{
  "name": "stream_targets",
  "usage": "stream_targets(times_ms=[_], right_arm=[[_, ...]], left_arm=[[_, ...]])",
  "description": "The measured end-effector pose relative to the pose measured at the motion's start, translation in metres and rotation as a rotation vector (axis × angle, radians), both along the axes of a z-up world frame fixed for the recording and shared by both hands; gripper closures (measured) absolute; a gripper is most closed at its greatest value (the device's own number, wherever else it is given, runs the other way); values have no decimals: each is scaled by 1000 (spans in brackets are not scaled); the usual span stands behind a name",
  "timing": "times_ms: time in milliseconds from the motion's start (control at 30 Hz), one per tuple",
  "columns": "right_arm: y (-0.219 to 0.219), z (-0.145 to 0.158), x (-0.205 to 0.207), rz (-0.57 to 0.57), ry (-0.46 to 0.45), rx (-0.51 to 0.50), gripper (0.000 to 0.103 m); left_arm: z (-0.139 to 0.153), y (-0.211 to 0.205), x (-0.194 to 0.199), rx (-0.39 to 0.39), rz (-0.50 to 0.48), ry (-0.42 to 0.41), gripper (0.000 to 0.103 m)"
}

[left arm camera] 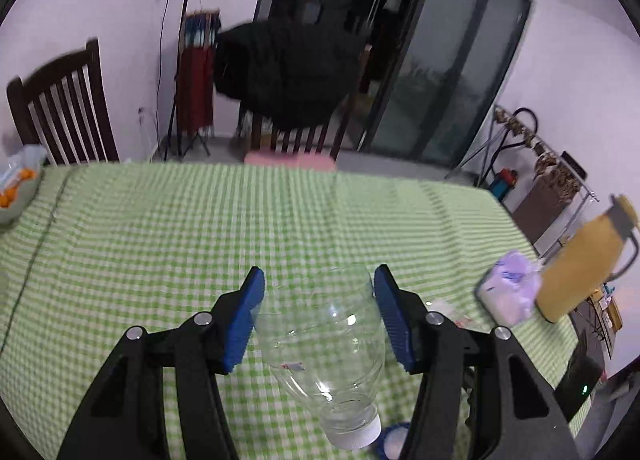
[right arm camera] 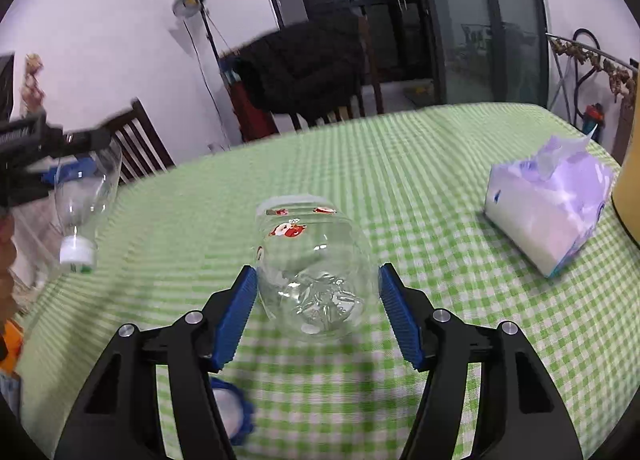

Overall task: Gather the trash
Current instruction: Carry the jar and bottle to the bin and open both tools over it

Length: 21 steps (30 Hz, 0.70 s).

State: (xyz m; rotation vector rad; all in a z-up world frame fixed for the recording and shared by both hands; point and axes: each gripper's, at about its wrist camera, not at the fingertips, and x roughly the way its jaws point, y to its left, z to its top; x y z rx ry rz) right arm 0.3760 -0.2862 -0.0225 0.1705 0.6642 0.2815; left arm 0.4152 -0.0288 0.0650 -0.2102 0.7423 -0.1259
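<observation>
Bottle (left arm camera: 324,344) between left gripper (left arm camera: 319,316) pads, cap-down

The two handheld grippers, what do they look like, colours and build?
Both match. The left gripper and the right gripper each have matte black plastic arms with triangular cut-outs, joined by round silver pivot bolts. Their jaws carry blue ribbed pads. No cables or markings show on them, and no sleeve is clearly visible in either wrist view.
</observation>
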Motion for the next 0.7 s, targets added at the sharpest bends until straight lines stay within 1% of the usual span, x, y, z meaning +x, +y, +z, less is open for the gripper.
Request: stream_targets(times_ms=[67, 133, 167, 233, 267, 367, 433, 500, 600, 700], right_arm=[[-5, 17, -15, -15, -42, 13, 42], [-11, 30, -34, -16, -71, 36, 42], [-14, 36, -47, -11, -80, 39, 42], [-20, 47, -73, -11, -107, 17, 42], [-26, 56, -94, -14, -134, 0, 42], [-47, 75, -137, -40, -192, -23, 42], [-65, 83, -164, -73, -218, -46, 42], [-92, 89, -195, -129, -230, -67, 42], [-138, 92, -247, -227, -239, -93, 42], [-183, 87, -294, -330, -226, -117, 42]], left_arm=[[16, -4, -15, -10, -19, -13, 49], [34, -6, -28, -16, -37, -43, 49], [46, -6, -40, -16, -48, -70, 49], [63, -12, -62, -24, -72, -115, 49], [70, -14, -68, -30, -81, -129, 49], [88, -28, -93, -70, -137, -177, 49], [94, -51, -117, -87, -213, -214, 49], [96, -75, -136, -90, -278, -221, 49], [98, -111, -162, -121, -380, -222, 49], [98, -144, -184, -148, -451, -230, 49]])
